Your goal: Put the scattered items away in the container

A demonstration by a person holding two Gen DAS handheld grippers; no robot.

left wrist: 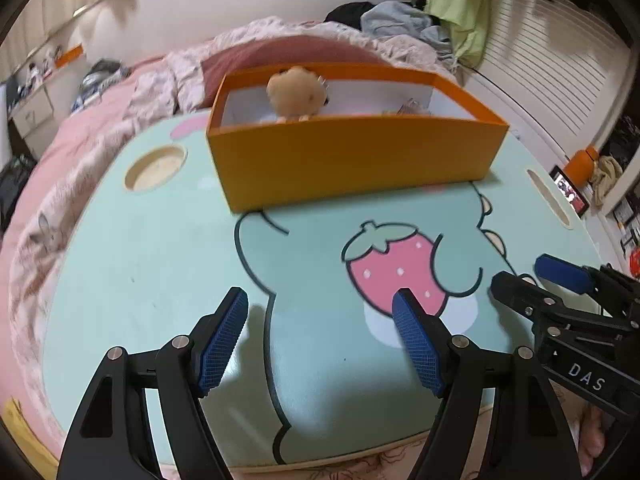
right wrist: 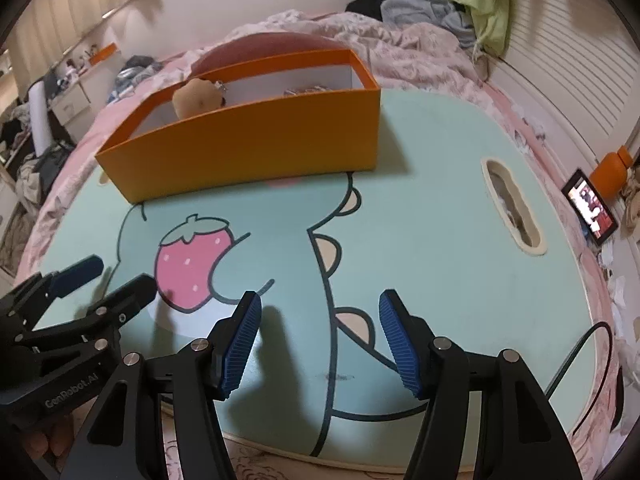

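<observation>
An orange box [left wrist: 352, 160] stands at the far side of a mint-green lap table [left wrist: 160, 264]; it also shows in the right wrist view [right wrist: 256, 148]. A tan plush toy [left wrist: 296, 94] sits inside the box, also seen from the right [right wrist: 196, 96], with another small item [right wrist: 304, 90] partly hidden by the box wall. My left gripper [left wrist: 322, 304] is open and empty above the near table. My right gripper [right wrist: 320, 308] is open and empty beside it, and shows in the left wrist view [left wrist: 520, 276].
The table lies on a bed with a pink quilt [left wrist: 100, 120]. It has a round cup recess [left wrist: 156, 168] at the left and a handle slot [right wrist: 512, 208] at the right. A lit tablet [right wrist: 592, 208] and an orange bottle [right wrist: 610, 172] stand at the right. Clothes [right wrist: 420, 4] lie behind.
</observation>
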